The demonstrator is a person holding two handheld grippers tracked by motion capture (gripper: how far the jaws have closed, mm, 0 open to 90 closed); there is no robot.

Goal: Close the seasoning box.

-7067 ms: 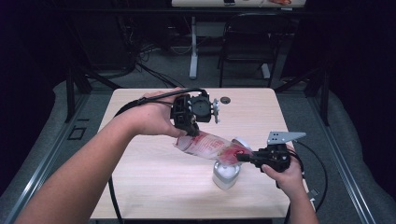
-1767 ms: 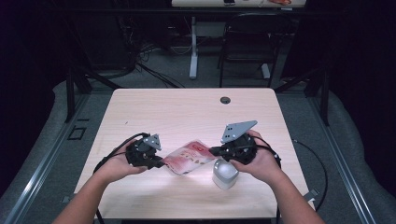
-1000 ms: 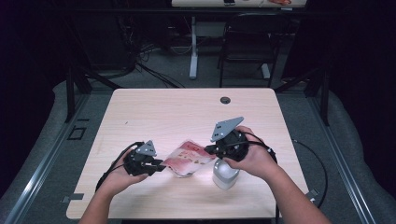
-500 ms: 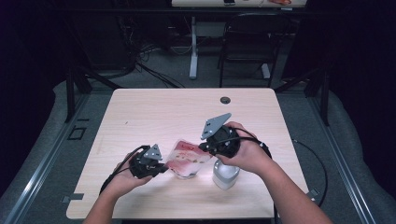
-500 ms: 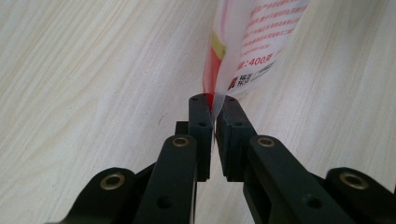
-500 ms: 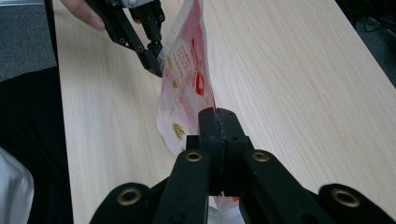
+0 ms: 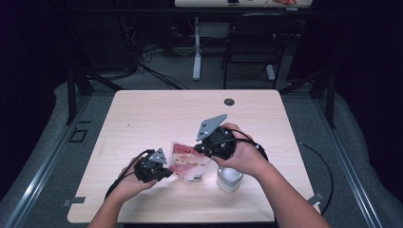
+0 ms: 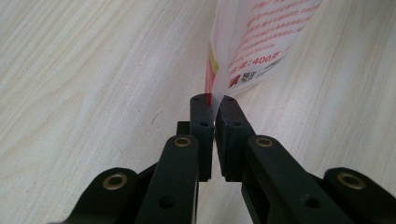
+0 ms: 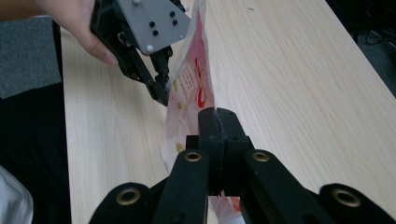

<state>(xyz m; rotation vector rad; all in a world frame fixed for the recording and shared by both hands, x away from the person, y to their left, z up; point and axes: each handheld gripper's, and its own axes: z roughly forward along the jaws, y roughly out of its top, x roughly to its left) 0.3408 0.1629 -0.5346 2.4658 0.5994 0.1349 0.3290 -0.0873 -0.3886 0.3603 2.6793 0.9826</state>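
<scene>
Bag (image 7: 189, 162) pinched at both edges: left gripper (image 8: 214, 100) just closed on its rim, right gripper (image 9: 218, 113) clamped opposite (tight). Pull apart evenly, keeping cup (image 7: 229, 179) below.

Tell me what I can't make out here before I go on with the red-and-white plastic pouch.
- White round container: top hidden in the high view by the right hand.
- Red-and-white plastic pouch: lower part hidden in the right gripper view by that gripper's jaws; upper part cut off by the left gripper view's top edge.
- Pouch print: too small to read fully.
- Small dark round thing on the table: too small to identify.
</scene>
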